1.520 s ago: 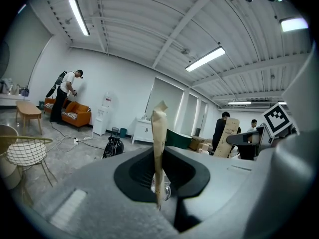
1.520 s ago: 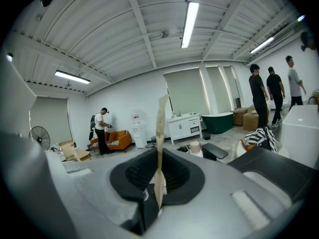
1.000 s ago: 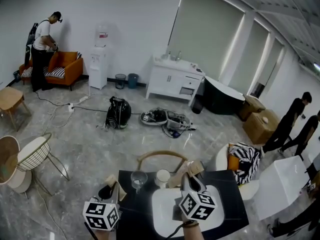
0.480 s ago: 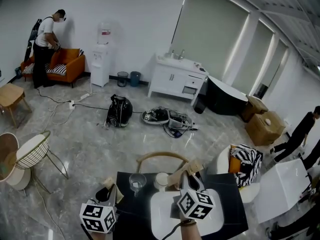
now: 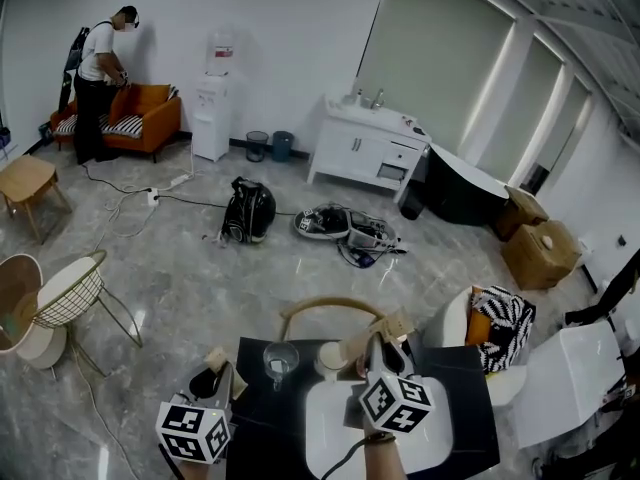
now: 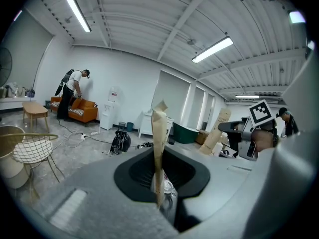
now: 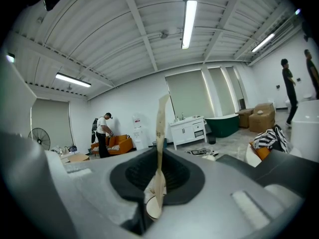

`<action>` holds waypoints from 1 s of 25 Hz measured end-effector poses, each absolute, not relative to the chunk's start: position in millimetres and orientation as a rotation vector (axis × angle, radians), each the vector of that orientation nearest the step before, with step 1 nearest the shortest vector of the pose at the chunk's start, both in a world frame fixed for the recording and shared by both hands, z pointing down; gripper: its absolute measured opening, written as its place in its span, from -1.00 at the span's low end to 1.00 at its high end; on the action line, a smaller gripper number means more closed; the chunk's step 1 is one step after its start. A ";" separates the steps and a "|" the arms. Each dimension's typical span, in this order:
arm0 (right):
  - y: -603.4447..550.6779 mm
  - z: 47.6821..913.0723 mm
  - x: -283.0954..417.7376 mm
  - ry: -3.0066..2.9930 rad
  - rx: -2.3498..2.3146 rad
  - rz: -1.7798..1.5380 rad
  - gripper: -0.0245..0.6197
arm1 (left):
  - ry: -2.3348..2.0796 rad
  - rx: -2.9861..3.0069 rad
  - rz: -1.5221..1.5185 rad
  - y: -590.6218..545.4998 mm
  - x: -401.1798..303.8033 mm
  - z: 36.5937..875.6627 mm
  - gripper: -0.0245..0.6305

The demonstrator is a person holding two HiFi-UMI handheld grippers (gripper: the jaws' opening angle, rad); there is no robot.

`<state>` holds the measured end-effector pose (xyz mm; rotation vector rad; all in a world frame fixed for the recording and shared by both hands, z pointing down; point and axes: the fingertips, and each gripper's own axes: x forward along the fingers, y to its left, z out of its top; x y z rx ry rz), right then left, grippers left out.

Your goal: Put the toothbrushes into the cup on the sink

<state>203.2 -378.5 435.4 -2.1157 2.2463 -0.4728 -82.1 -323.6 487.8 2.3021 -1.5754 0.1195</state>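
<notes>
Left hand-held gripper (image 6: 160, 195) first: jaws clamped tight on a paper-wrapped toothbrush (image 6: 159, 133), which stands upright between the pads. In the head view this left hand-held gripper (image 5: 208, 382) sits at the surface's (image 5: 262, 418) near left corner, its toothbrush (image 5: 220, 364) poking up and forward.

Over to the right hand-held gripper (image 7: 156, 195): same story, jaws pinched shut on a second wrapped toothbrush (image 7: 160, 128), upright and slightly bowed. From the head view, the right hand-held gripper (image 5: 386, 356) hangs over the white sink (image 5: 335, 433), its toothbrush (image 5: 385, 329) tilted forward and to the right.

Just ahead and between the two hand-held grippers stand two cups: a glass (image 5: 280, 360) nearer the left one, and a white cup (image 5: 329, 356) just left of the right toothbrush. Neither toothbrush is in a cup.

Beyond the surface, a curved chair back (image 5: 328, 307). Further out on the floor lies a black bag (image 5: 248, 211), then a white vanity (image 5: 370, 152) against the wall. Far off to the left, a person (image 5: 98, 68) stands by an orange sofa (image 5: 140, 118).
</notes>
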 end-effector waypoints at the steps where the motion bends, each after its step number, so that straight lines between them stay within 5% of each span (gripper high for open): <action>1: -380.1 437.2 203.2 2.248 -2.112 -0.474 -0.84 | -1.577 2.301 0.122 -324.2 -82.5 488.3 -0.81; 25: -398.4 494.4 198.1 2.303 -2.109 -0.580 -0.85 | -1.619 2.250 0.164 -333.2 -87.8 507.8 -0.81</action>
